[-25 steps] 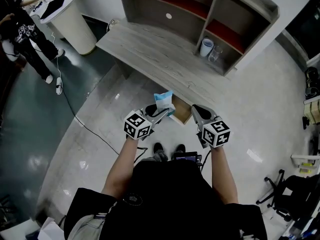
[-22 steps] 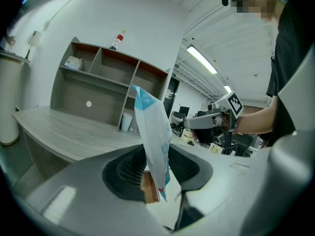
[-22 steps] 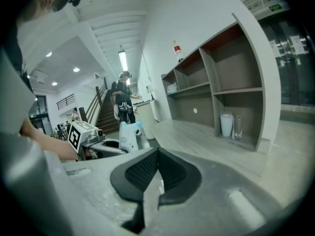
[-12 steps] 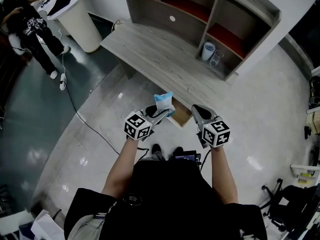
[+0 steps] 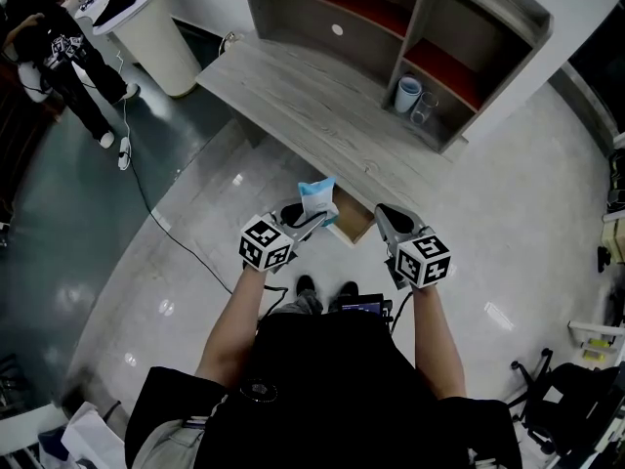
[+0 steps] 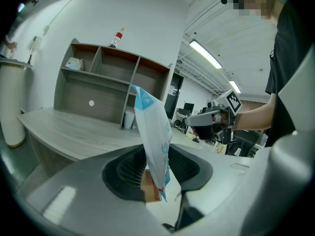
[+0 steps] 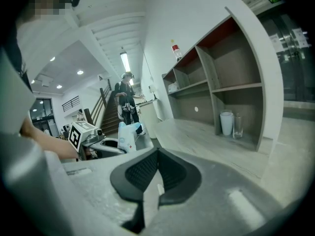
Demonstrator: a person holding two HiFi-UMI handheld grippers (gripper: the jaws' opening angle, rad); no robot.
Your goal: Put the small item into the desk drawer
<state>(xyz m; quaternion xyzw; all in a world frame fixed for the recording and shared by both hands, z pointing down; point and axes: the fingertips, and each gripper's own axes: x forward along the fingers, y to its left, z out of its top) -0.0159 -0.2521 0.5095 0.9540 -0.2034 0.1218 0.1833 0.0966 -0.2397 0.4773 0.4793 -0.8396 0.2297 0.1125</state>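
Observation:
A small light-blue and white packet stands upright between the jaws of my left gripper, which is shut on its lower part. In the left gripper view the packet rises from the pinch of the left gripper. It hangs just left of the open wooden drawer under the desk's front edge. My right gripper is held to the right of the drawer. In its own view the right gripper is shut, pads meeting, with nothing between them.
The grey wooden desk carries a shelf unit holding a white cup and a glass. A white round stand and people are at far left. A cable crosses the floor.

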